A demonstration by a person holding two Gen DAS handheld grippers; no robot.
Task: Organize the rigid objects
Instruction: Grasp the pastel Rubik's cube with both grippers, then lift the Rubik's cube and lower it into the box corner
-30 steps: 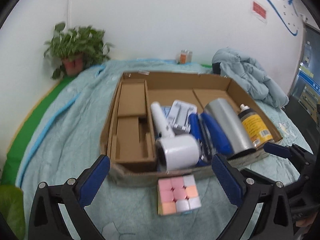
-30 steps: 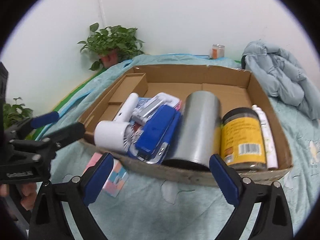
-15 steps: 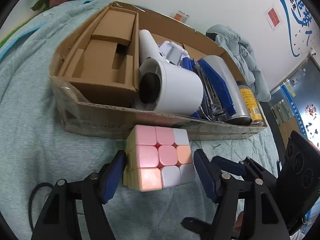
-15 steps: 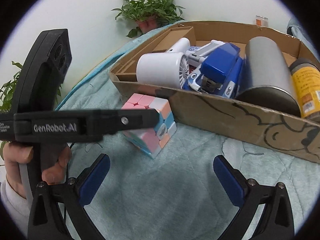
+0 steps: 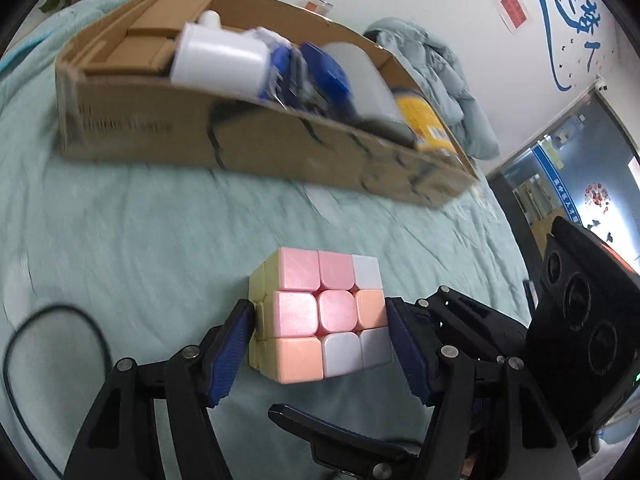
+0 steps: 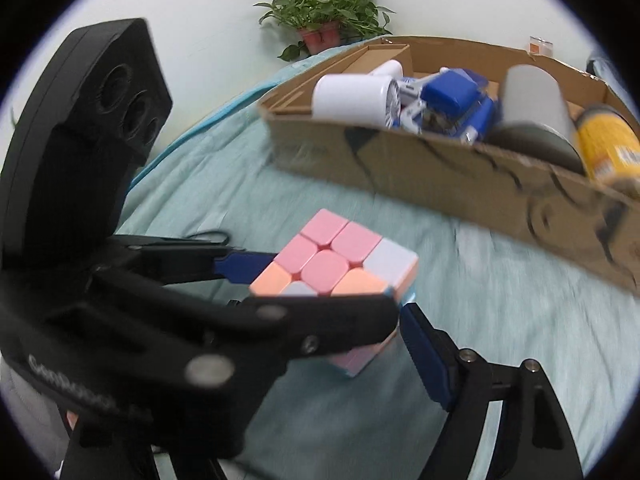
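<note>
The left gripper (image 5: 320,330) has its blue jaws pressed against opposite sides of the pastel puzzle cube (image 5: 320,314), which sits clamped between them above the pale green bedspread (image 5: 120,240), in front of the cardboard box (image 5: 260,148) and apart from it. The right gripper (image 6: 400,320) is just beside the cube with only one blue jaw in sight, the other hidden behind the left tool, so I cannot tell how wide it stands. Inside the box lie a white hair dryer (image 6: 352,98), blue tools (image 6: 452,92), a grey cylinder (image 6: 532,104) and a yellow can (image 6: 608,144), blurred.
</note>
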